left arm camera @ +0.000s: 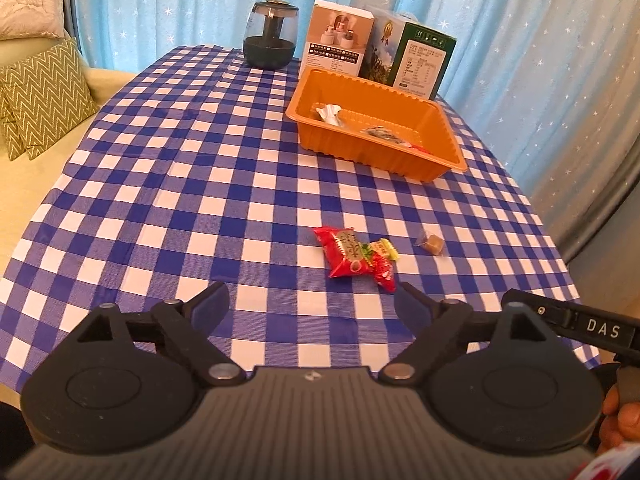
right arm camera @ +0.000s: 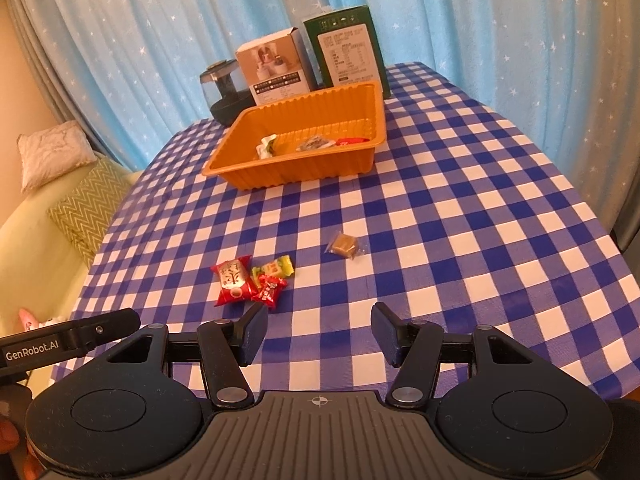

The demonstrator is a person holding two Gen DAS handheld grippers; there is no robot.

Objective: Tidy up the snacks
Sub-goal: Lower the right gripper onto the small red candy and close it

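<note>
An orange plastic tray (left arm camera: 436, 164) (right arm camera: 240, 176) sits toward the far side of the checked table with three wrapped snacks inside. On the cloth nearer me lie a large red packet (left arm camera: 344, 254) (right arm camera: 232, 282), a small red candy (left arm camera: 384, 274) (right arm camera: 271, 290), a yellow-green candy (left arm camera: 384, 249) (right arm camera: 276, 268) and a brown cube in clear wrap (left arm camera: 431, 243) (right arm camera: 344, 245). My left gripper (left arm camera: 312, 304) is open wide, empty, just short of the red packets. My right gripper (right arm camera: 319, 330) is open, empty, to the right of the packets and short of the brown cube.
Behind the tray stand a dark glass jar (left arm camera: 271, 34) (right arm camera: 224, 92), a white box (left arm camera: 340, 38) (right arm camera: 274, 66) and a green box (left arm camera: 416, 54) (right arm camera: 348, 50). Blue starry curtains hang behind. A sofa with cushions (left arm camera: 40, 96) (right arm camera: 84, 208) lies left of the table.
</note>
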